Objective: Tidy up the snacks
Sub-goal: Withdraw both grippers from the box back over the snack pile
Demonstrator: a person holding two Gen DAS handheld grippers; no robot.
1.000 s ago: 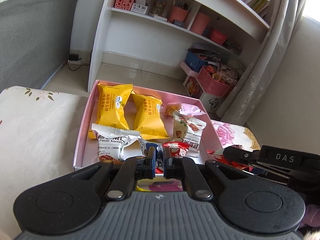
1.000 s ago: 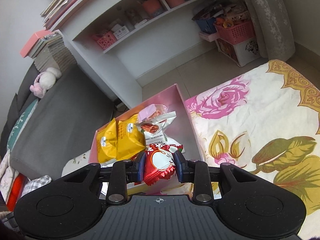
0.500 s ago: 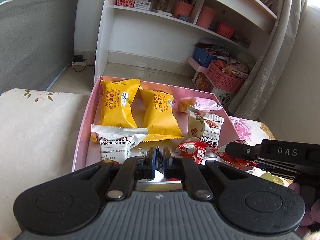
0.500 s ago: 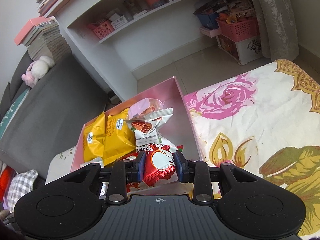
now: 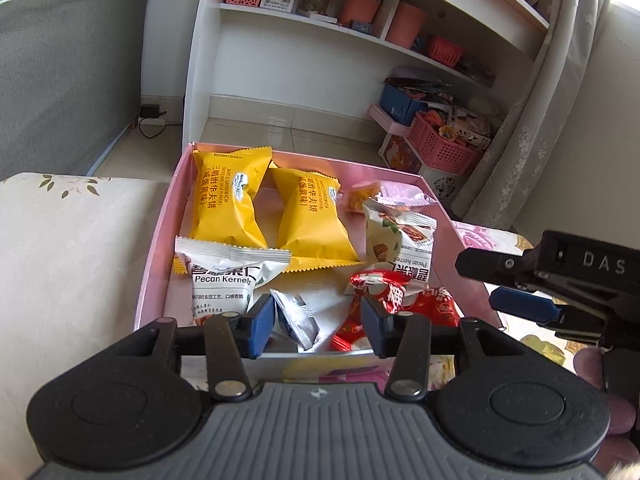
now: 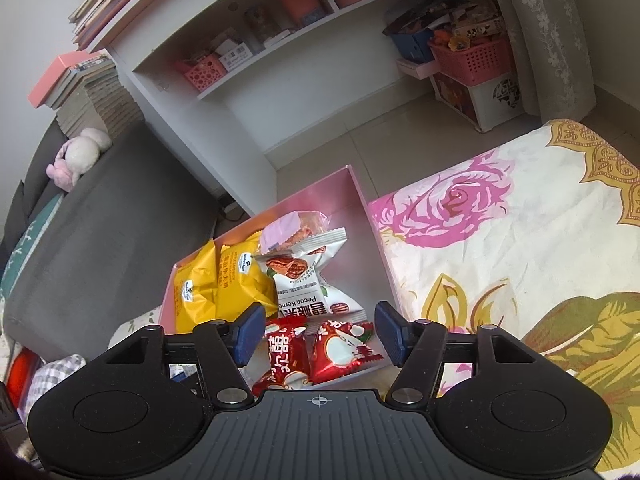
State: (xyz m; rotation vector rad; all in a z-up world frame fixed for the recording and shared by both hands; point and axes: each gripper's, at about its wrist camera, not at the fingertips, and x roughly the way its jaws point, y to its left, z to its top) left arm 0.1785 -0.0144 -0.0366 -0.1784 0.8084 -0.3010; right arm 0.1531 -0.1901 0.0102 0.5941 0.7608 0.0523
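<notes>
Snack packets lay in a shallow pink box, both grippers parted above its near edge.

The pink box was a low-walled card tray with a glossy floor, set on a flower-printed cloth. In it lay two plump, matt yellow packets with crimped ends, two white pecan packets, a small silver foil packet and crinkly red packets. The left gripper had just been opening; its blue pads stood apart, the silver packet lying loose between them, unpressed. The right gripper had likewise just been opening, its ribbed pads wide of the red packets, which rested in the box.
</notes>
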